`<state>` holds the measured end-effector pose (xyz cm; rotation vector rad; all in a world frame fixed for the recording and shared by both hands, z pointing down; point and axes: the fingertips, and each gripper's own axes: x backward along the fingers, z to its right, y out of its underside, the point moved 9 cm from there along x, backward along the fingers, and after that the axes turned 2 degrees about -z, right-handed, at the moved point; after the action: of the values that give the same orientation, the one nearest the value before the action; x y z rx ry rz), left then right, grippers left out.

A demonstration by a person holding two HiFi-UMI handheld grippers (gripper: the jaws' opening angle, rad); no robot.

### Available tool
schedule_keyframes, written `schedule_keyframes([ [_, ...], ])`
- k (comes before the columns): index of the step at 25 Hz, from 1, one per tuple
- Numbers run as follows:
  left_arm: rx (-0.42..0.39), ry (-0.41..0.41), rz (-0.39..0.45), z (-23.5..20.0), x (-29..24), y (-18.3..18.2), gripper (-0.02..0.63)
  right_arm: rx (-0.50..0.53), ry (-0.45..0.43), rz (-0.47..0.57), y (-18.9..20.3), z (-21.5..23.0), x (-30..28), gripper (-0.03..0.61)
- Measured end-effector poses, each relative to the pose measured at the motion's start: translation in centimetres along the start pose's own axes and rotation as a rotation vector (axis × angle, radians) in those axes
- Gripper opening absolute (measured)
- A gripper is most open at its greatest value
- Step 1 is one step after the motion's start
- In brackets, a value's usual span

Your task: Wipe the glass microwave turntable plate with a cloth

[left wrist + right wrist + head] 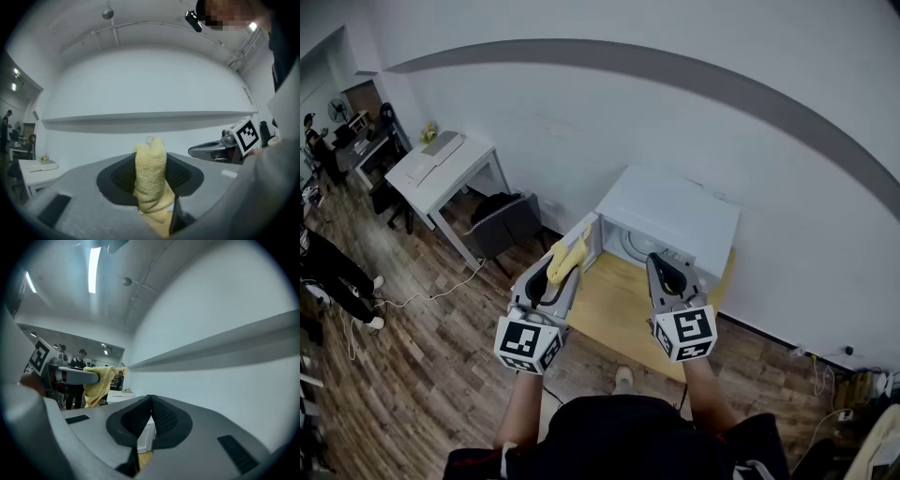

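Observation:
A white microwave (670,216) stands on a wooden table (609,305) against the wall, its door (586,239) swung open to the left. Inside the cavity I see part of a round pale plate (636,246). My left gripper (565,261) is held level in front of the door, shut on a folded yellow cloth (569,257) that sticks up between the pads (150,180). My right gripper (662,264) hangs in front of the opening, its jaws pressed together with nothing between them (150,416). In the right gripper view the cloth (99,383) hangs from the left gripper.
A white desk (441,167) and a dark chair (504,223) stand to the left along the wall. A person's legs (337,272) and cables lie on the wooden floor at far left. More cables run along the wall at the right (820,361).

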<state>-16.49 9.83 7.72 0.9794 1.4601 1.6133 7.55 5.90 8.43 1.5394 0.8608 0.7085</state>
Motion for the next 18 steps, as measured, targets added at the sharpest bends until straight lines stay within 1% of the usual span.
schedule_keyframes([
  [6,-0.012,0.009,0.001,0.15,0.02,-0.03,0.163,0.010,0.005,-0.005,0.10,-0.19,0.02,0.011],
  [18,0.000,0.023,0.011,0.35,-0.39,0.09,0.163,0.021,0.009,-0.023,0.40,-0.07,0.15,0.011],
])
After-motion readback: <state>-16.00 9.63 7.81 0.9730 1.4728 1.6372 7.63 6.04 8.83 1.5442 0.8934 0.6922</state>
